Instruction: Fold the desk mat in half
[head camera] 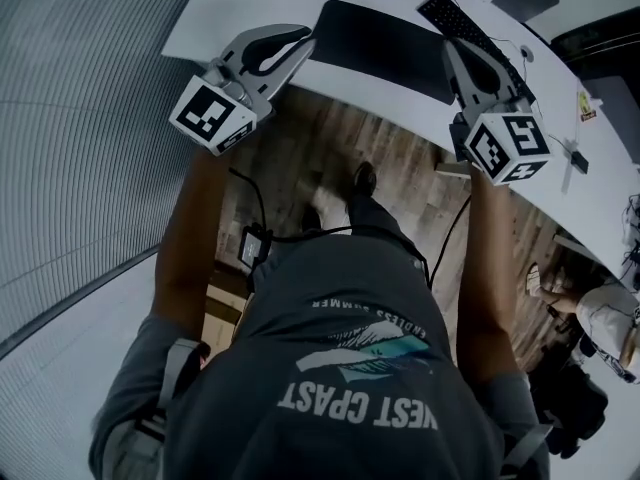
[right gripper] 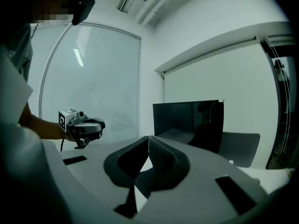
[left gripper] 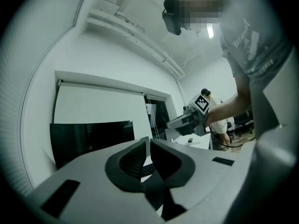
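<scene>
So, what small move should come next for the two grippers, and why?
The mat lies flat on the desk, while the left gripper and right gripper are shut on nothing. So probably open both and bring them to its near corners.

Your desk mat is a plain black rectangle, dull and unmarked. It lies spread on the white desk, one long side along the desk's near edge. From above it looks unfolded; whether that near side is lifted, you cannot tell.
</scene>
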`<state>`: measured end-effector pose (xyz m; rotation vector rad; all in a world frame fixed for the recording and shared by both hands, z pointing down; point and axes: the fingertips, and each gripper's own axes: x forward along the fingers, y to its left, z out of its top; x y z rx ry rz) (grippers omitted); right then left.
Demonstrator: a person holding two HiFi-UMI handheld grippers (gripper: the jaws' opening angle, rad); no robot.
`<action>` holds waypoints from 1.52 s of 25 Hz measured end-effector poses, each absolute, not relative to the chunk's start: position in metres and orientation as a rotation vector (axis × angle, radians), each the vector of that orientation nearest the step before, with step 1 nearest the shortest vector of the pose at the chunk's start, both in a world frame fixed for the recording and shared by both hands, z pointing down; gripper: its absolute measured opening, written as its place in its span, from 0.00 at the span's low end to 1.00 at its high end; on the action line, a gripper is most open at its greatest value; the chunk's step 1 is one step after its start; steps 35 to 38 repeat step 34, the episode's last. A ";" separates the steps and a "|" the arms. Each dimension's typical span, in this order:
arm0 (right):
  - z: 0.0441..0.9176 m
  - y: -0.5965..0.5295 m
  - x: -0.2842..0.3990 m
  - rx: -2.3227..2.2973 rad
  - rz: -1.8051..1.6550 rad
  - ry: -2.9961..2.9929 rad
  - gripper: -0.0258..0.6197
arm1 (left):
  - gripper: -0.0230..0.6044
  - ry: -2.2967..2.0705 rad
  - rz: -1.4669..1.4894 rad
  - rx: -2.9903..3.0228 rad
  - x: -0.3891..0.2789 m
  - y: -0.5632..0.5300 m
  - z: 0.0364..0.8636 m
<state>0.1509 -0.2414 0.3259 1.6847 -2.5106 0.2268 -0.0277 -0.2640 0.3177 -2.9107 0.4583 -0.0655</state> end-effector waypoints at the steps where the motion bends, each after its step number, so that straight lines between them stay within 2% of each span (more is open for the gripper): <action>1: 0.319 -0.236 0.146 1.672 0.184 -2.505 0.08 | 0.10 0.454 -0.070 -2.888 -0.029 -0.259 0.312; 7: 0.288 -0.201 0.111 1.544 -0.026 -2.484 0.08 | 0.09 0.442 -0.139 -2.763 -0.043 -0.226 0.290; 13: 0.286 -0.174 0.092 1.467 -0.091 -2.439 0.08 | 0.08 0.456 -0.267 -2.622 -0.054 -0.211 0.290; 19: 0.280 -0.156 0.109 1.460 -0.072 -2.459 0.08 | 0.08 0.437 -0.337 -2.572 -0.034 -0.195 0.285; 28: 0.284 -0.134 0.086 1.435 -0.071 -2.441 0.08 | 0.08 0.426 -0.298 -2.611 -0.057 -0.169 0.296; 38: 0.278 -0.129 0.109 1.451 -0.045 -2.439 0.08 | 0.08 0.414 -0.307 -2.619 -0.038 -0.167 0.287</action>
